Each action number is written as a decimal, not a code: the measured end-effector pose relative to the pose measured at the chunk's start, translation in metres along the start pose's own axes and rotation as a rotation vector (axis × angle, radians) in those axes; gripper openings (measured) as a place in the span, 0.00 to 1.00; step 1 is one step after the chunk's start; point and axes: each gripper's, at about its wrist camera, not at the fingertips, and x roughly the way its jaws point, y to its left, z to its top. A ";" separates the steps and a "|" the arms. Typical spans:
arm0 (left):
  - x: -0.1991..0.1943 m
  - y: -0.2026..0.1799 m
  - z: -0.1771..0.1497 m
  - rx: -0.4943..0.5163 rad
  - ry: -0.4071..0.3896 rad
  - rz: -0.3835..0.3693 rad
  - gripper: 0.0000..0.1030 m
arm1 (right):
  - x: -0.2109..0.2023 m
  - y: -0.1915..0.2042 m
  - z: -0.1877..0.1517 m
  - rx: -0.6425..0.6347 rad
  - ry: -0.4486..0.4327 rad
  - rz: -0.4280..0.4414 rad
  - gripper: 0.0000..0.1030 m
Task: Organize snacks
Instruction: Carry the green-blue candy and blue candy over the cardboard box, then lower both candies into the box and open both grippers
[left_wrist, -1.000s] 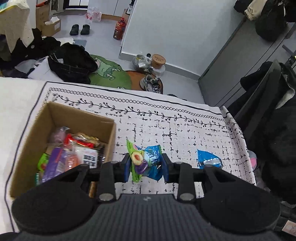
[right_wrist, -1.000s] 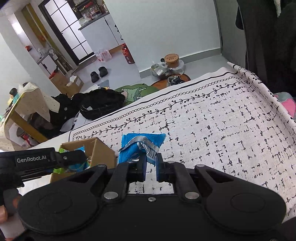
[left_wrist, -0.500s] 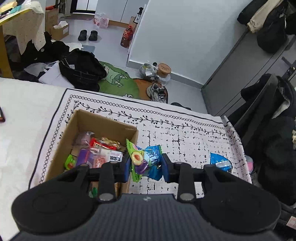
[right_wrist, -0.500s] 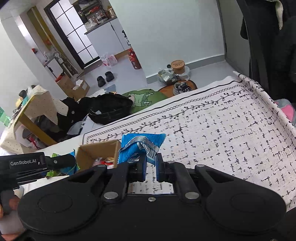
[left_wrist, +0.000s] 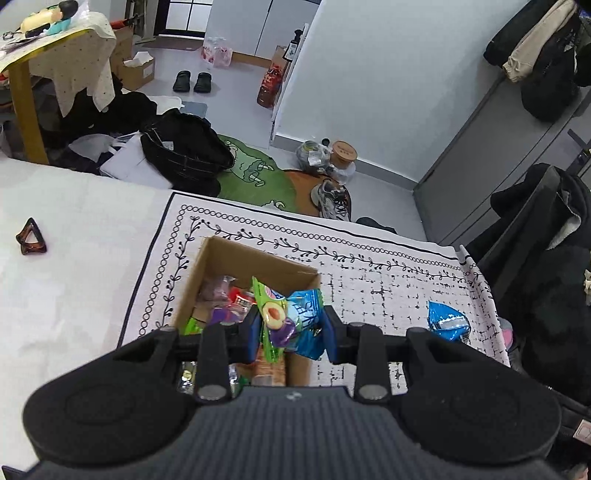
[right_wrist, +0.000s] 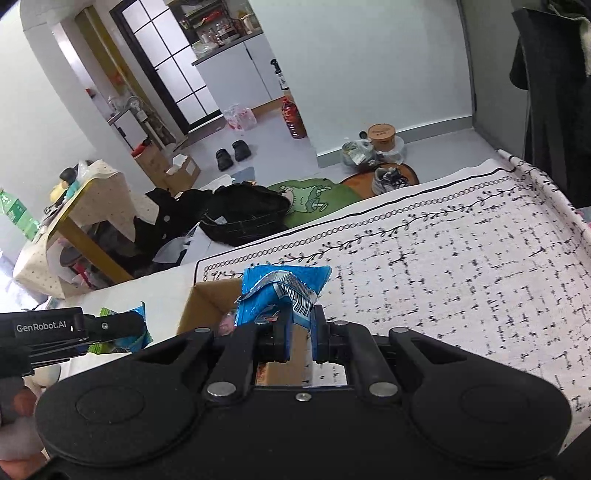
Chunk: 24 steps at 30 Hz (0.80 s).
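Note:
My left gripper is shut on a green and blue snack packet with fruit printed on it, held over the near right part of an open cardboard box. Several wrapped snacks lie in the box. My right gripper is shut on a blue packet with a silver seam, close to the box's right wall. The left gripper also shows at the left of the right wrist view. Near the cloth's right edge is a blue packet; I cannot tell whether it is the held one.
The box stands on a white cloth with black print over a white table. A brown hair clip lies at the far left. Dark coats hang past the right edge. A hand holds the left gripper.
Both grippers have risen and moved left, each still holding its packet. The left packet, earlier over the cloth beside the box, is now above the box.

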 end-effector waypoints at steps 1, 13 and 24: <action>0.000 0.002 0.000 -0.002 0.001 -0.001 0.32 | 0.002 0.002 -0.001 -0.002 0.003 0.002 0.09; 0.023 0.037 -0.003 -0.041 0.042 0.014 0.32 | 0.025 0.026 -0.007 -0.035 0.046 0.014 0.09; 0.078 0.060 0.002 -0.074 0.117 0.044 0.32 | 0.040 0.042 -0.013 -0.070 0.090 -0.005 0.09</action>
